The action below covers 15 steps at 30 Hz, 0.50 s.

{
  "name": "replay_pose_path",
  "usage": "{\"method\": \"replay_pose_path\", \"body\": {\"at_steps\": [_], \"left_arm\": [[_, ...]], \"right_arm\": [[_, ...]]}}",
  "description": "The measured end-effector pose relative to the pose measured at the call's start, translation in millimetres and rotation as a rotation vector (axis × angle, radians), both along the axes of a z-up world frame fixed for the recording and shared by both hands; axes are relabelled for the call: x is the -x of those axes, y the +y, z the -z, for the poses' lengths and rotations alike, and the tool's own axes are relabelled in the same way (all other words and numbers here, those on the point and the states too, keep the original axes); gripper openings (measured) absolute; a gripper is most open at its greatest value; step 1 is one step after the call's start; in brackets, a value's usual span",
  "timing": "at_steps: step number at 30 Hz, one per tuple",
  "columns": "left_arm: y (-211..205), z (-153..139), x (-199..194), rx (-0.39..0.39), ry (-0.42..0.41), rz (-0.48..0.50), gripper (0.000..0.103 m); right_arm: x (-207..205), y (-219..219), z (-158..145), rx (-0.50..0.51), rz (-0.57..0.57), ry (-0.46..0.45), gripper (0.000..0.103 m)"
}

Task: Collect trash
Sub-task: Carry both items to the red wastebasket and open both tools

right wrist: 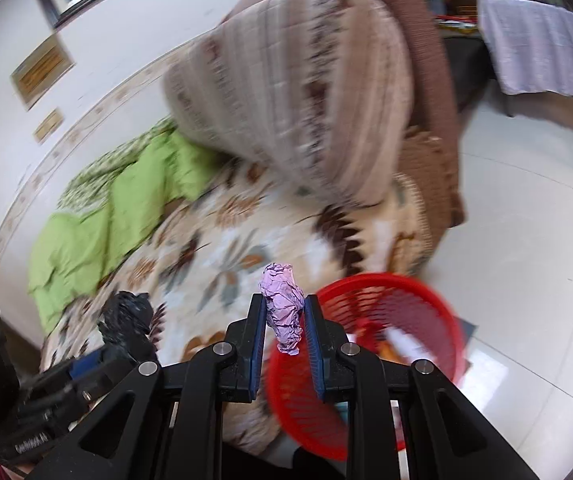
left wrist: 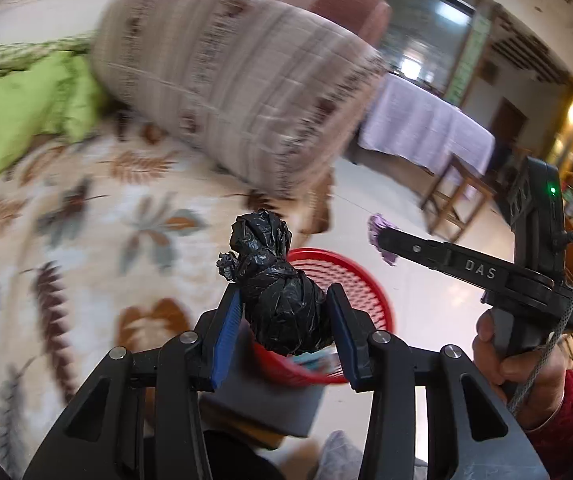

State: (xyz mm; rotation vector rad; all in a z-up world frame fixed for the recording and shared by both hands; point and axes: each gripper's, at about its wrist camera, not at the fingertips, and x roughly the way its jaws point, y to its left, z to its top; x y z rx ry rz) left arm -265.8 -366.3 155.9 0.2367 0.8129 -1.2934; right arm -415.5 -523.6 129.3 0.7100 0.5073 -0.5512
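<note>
Left gripper [left wrist: 286,312]: low centre of the left wrist view, its blue pads pinching a crumpled black plastic wad [left wrist: 276,288] from both sides; the wad sticks up past the fingertips.
Right gripper [right wrist: 284,320]: low centre of the right wrist view, pads pressed against a crumpled lilac paper ball [right wrist: 282,304], which rises above the tips.
Red basket [left wrist: 350,292]: a mesh bin on the pale floor, right behind the black wad in the left view; in the right view it sits lower right, just beside the lilac ball, with some blurred contents inside.
Hand [left wrist: 502,356]: at the right edge of the left view, gripping the right tool's handle, a red sleeve behind it.
Bed cover [left wrist: 86,240]: cream with leaf print, filling the left and centre of both views, blurred.
Striped pillow [left wrist: 238,92]: upper centre, lying on the cover.
Green blanket [right wrist: 98,224]: left of the pillow, bunched up.
Lilac tablecloth [left wrist: 426,128]: upper right, far across the room.
</note>
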Motion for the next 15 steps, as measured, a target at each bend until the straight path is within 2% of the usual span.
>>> {"method": "replay_pose_path", "body": {"at_steps": [3, 4, 7, 9, 11, 13, 15], "left_arm": [[-30, 11, 7, -0.014, 0.050, 0.049, 0.042], [-39, 15, 9, -0.017, 0.062, 0.054, 0.045], [-55, 23, 9, -0.056, 0.082, 0.058, 0.052], [-51, 22, 6, -0.050, 0.097, 0.049, 0.053], [-41, 18, 4, -0.039, 0.077, 0.033, 0.059], [-26, 10, 0, -0.023, 0.035, 0.001, 0.070], [-6, 0, -3, -0.006, -0.020, -0.047, 0.075]], "right_arm": [[11, -15, 4, -0.004, 0.055, 0.045, 0.023], [13, -19, 6, -0.009, 0.068, 0.055, 0.026], [18, -25, 12, -0.022, 0.089, 0.079, 0.049], [24, -23, 11, -0.008, 0.107, 0.076, 0.050], [21, -16, 7, 0.029, 0.101, 0.094, 0.053], [15, -9, 4, 0.048, 0.099, 0.108, 0.058], [9, 3, 1, 0.068, 0.101, 0.118, 0.061]]}}
